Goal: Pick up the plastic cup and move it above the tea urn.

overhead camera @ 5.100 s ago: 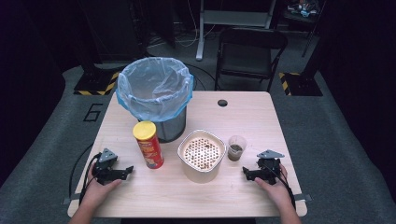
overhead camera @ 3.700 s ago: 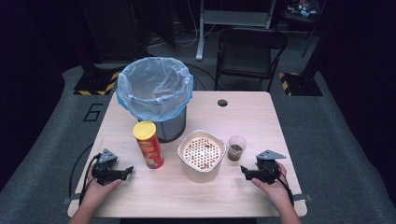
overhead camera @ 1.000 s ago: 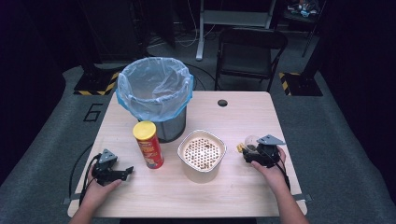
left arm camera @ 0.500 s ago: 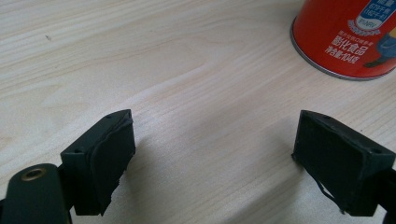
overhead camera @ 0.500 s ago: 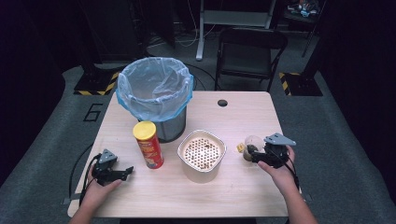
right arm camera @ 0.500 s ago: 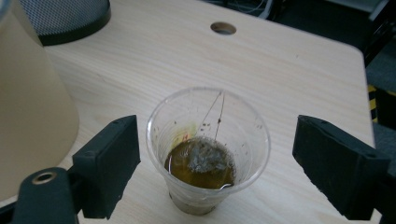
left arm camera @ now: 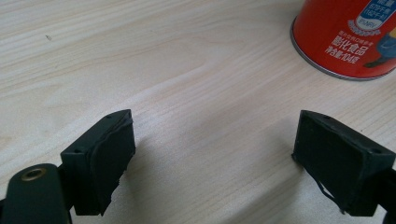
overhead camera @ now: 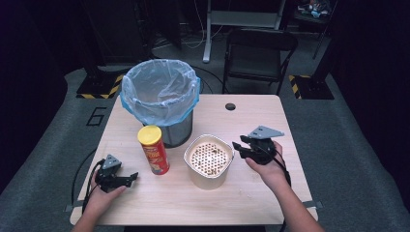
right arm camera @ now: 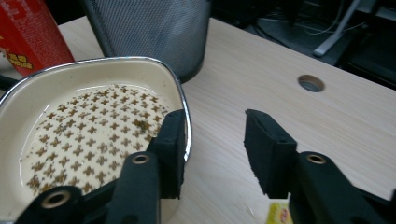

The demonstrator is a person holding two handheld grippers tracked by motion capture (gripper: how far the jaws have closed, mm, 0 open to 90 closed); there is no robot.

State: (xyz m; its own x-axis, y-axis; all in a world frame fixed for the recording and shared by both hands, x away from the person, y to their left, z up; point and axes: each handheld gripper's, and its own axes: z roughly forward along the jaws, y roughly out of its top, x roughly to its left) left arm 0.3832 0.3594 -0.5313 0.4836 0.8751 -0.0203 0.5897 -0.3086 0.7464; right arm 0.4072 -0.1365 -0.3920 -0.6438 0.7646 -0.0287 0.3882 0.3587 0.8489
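Right gripper view: yellow scrap (right arm camera: 279, 213) under right claw (right arm camera: 214, 140).

light wood surface (overhead camera: 251, 200), lined mesh bin (overhead camera: 159, 99) far left, red chip can (overhead camera: 153, 150) and cream perforated bowl (overhead camera: 209, 159) nearer, cable hole (overhead camera: 230, 106) far

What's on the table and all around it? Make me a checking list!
Surface: pale wooden table, round hole near the far edge.
Job's things: cream bowl, patterned inside; upright red can with a yellow lid.
Clutter: mesh bin lined with a blue bag; a small yellow thing below the right claw, too cut off to name.
Grippers: left claw open, near the can; right claw beside the bowl's rim, jaws just closing, nothing seen between them.
Cables: black cable trailing from the left claw.
Surroundings: folding chair, dark floor.
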